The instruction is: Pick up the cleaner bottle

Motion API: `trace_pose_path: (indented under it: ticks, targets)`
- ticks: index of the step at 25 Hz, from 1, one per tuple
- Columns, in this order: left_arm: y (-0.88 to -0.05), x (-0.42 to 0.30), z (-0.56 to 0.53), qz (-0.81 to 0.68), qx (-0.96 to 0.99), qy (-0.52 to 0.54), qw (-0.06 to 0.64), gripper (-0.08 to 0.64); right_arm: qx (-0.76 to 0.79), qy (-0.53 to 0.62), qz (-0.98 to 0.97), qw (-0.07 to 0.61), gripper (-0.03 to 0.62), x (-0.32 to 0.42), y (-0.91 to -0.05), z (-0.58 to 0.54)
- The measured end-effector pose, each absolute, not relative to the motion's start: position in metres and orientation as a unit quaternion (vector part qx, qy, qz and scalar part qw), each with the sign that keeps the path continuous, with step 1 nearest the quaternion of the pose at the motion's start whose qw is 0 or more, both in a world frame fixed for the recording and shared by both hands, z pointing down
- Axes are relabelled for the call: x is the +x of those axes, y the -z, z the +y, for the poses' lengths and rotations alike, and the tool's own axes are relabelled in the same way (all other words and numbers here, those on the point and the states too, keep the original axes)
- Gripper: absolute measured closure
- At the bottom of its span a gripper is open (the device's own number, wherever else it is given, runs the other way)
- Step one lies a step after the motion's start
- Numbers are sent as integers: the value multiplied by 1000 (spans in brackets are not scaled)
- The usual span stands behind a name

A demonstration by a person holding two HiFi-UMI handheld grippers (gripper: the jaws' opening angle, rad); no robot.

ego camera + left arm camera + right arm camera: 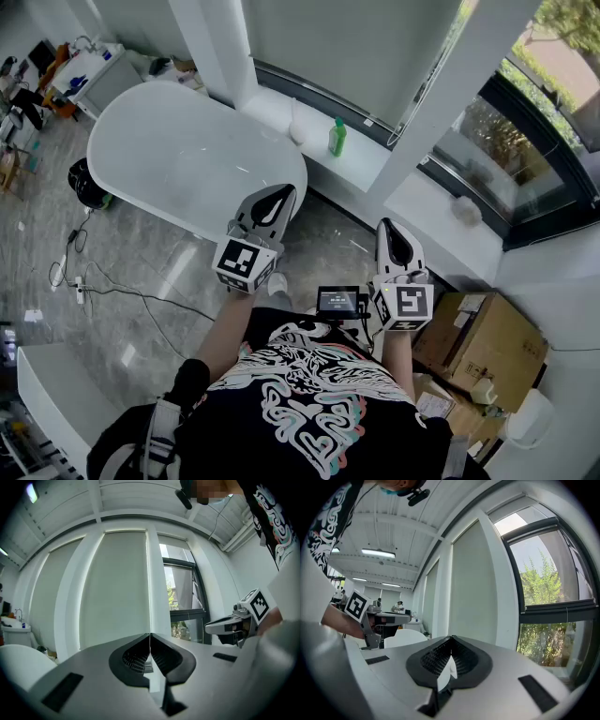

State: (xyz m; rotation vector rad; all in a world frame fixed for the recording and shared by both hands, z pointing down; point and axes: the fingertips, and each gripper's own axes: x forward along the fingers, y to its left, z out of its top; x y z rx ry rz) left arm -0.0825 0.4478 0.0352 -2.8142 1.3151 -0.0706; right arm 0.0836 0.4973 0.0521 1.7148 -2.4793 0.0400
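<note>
A green cleaner bottle (pixel 337 138) stands upright on the white window ledge (pixel 370 164), just right of the bathtub's end. My left gripper (pixel 278 195) is held in the air over the floor, below and left of the bottle, its jaws shut with nothing between them. Further right, my right gripper (pixel 393 232) is shut and empty too, hanging below the ledge. In the left gripper view the left gripper (pixel 149 635) points level at a blind and window, and the right gripper shows at the right. The right gripper (pixel 451 639) faces the window wall. No bottle shows in either gripper view.
A white oval bathtub (pixel 187 155) fills the left middle of the head view. Cardboard boxes (pixel 483 342) sit at the lower right. Cables (pixel 103 286) lie on the grey marble floor at left. A black-framed window (pixel 525 159) runs along the right.
</note>
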Motion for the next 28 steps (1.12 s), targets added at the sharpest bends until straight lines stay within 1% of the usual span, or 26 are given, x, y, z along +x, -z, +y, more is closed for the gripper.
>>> trace_pose_path:
  ticks: [7,18,28]
  targets:
    - [-36,-101,455,436,-899,28,15,541,568,-24,-821,49,565,77,-54,503]
    - [-47,-93,461,439,-898,36,5,541,567,-40,-821,49,564,86,-65,501]
    - [-59,-86,435,436,-899,40,-4,541,566,-47,-822,45,563,92,-73,477]
